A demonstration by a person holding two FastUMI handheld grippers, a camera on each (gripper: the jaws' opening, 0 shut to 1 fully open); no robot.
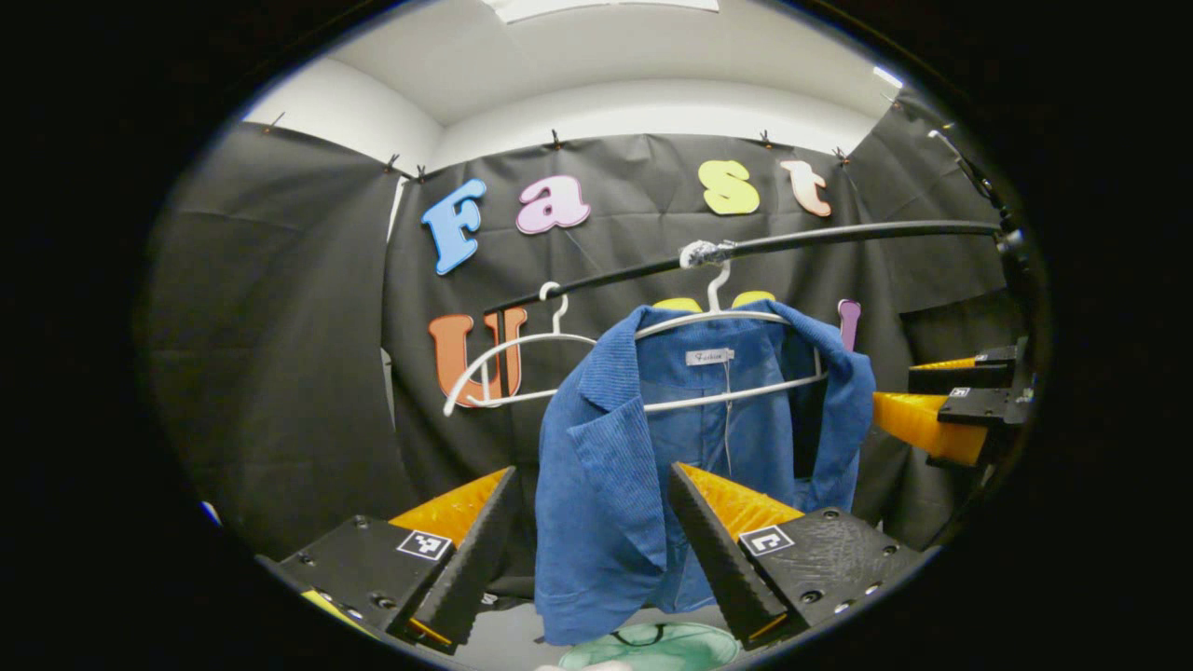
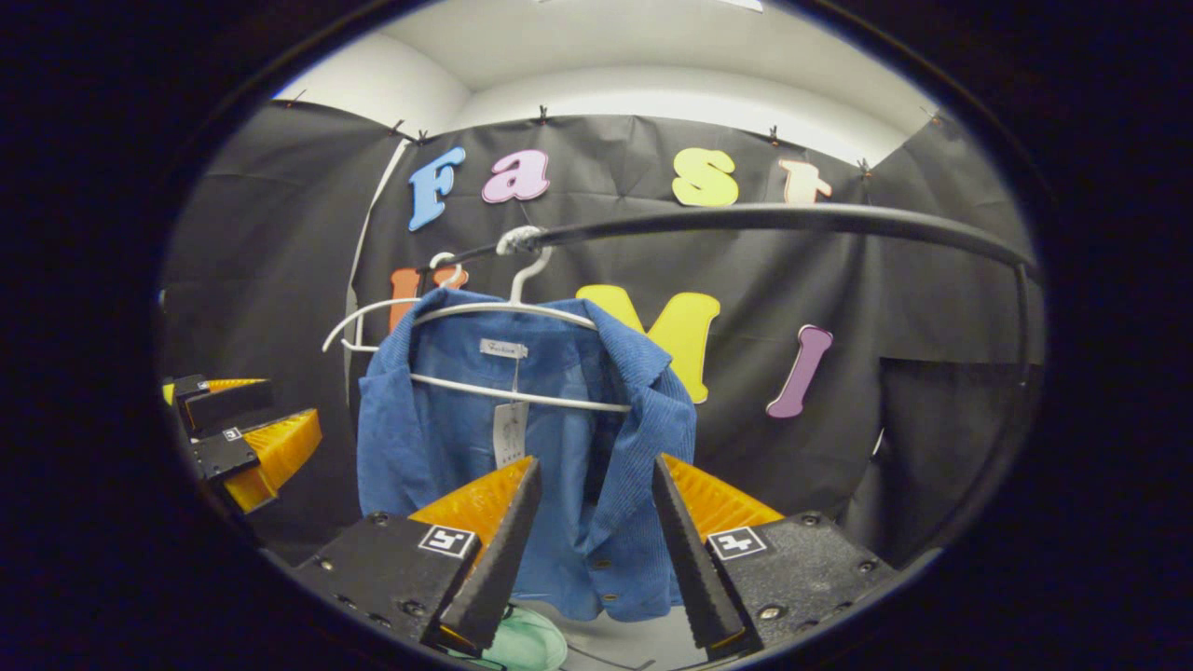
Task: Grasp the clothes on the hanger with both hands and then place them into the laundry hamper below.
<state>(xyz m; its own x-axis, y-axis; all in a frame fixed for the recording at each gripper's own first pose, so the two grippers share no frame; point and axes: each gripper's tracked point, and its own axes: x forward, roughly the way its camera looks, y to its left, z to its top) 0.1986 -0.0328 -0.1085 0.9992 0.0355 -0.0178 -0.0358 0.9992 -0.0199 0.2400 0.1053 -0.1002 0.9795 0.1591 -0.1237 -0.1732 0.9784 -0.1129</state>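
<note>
Your left gripper [image 1: 589, 485] and right gripper [image 2: 595, 475] both point level at the blue jacket [image 1: 652, 447], jaws spread wide, gripping nothing. The jacket hangs on a white hanger [image 1: 718, 321] from the black rail [image 1: 839, 235].

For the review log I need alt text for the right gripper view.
A blue corduroy jacket hangs on a white wire hanger from a black rail. The right gripper, fingers apart, points at its front; the left gripper waits beside it.
</note>
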